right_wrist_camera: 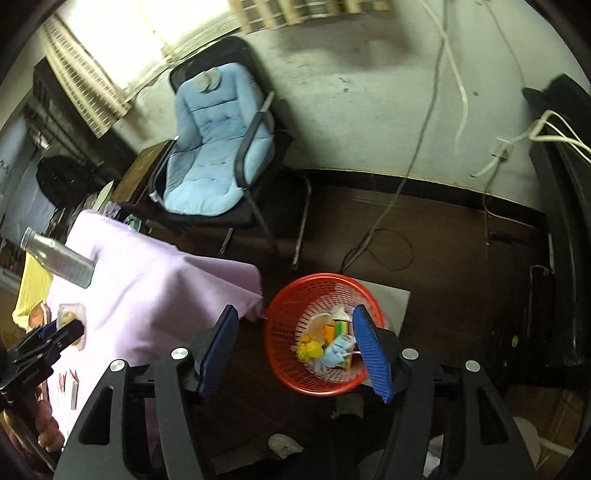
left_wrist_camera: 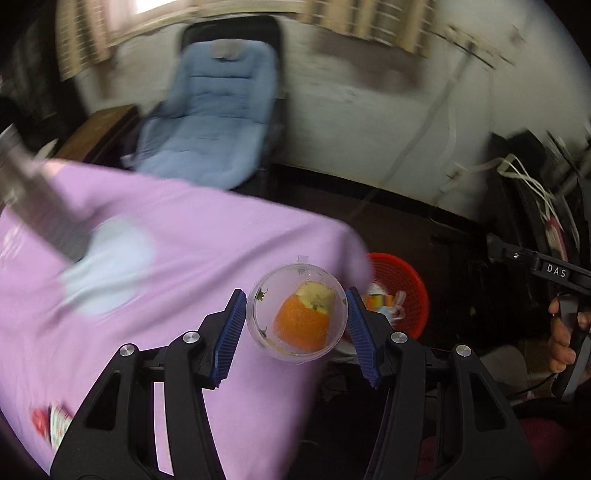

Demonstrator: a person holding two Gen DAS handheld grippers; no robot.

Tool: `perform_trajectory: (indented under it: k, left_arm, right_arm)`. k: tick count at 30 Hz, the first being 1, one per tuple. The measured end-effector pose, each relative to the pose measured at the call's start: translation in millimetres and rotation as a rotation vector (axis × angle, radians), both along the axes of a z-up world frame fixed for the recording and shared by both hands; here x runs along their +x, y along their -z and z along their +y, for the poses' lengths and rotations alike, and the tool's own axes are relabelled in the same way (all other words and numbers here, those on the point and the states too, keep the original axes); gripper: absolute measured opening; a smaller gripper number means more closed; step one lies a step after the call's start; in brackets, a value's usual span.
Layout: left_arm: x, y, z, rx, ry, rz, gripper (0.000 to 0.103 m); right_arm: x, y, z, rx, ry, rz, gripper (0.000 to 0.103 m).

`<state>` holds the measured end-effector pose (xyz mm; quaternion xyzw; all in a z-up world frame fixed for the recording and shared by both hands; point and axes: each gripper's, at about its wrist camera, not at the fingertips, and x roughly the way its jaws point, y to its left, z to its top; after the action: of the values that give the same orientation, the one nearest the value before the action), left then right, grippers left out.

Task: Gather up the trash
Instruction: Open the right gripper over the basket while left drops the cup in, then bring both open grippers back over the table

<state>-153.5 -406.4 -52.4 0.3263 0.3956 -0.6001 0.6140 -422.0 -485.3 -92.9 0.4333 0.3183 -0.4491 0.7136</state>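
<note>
Left gripper (left_wrist_camera: 295, 325) pinches a clear cup (left_wrist_camera: 297, 316) of orange peel (left_wrist_camera: 303, 325); keep it level until it's over the red basket (left_wrist_camera: 406, 284) just right. Right gripper (right_wrist_camera: 295, 347) hangs spread, empty.

A black office chair (right_wrist_camera: 221, 147) with a pale blue padded cushion (right_wrist_camera: 207, 147) stands upper centre against a scuffed whitish wall (right_wrist_camera: 369, 103). Bright daylight comes through a window (right_wrist_camera: 147, 33) at upper left (striped curtains (right_wrist_camera: 85, 96) hang beside it). Dark brown floor (right_wrist_camera: 443, 258) fills the right middle, crossed by loose cables (right_wrist_camera: 388, 206). A lilac cloth (right_wrist_camera: 147, 288) covers the desk at lower left.
</note>
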Motion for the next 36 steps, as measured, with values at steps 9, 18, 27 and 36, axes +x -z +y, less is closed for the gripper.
perform_trajectory:
  k: [9,18,27,36]
  left_arm:
    - [-85.2,23.4,-64.0,0.025,0.236,0.029,0.056]
    - [-84.4,17.4,-75.3,-0.006,0.212,0.000,0.079]
    - [-2.4,3.6,-33.3,-0.003,-0.033,-0.007,0.079]
    - [79.5,-14.3,51.2,-0.014,-0.314,-0.037,0.081]
  right_arm:
    - [-67.2,6.5,13.1,0.012,0.155,0.026,0.064]
    - [-66.2,14.3,1.7,0.034,0.148,0.001,0.064]
    - [8.5,-1.6,-11.2,0.006,-0.053,-0.007,0.064]
    - [117.3,-24.2,-1.1,-0.028,-0.318,-0.023,0.064]
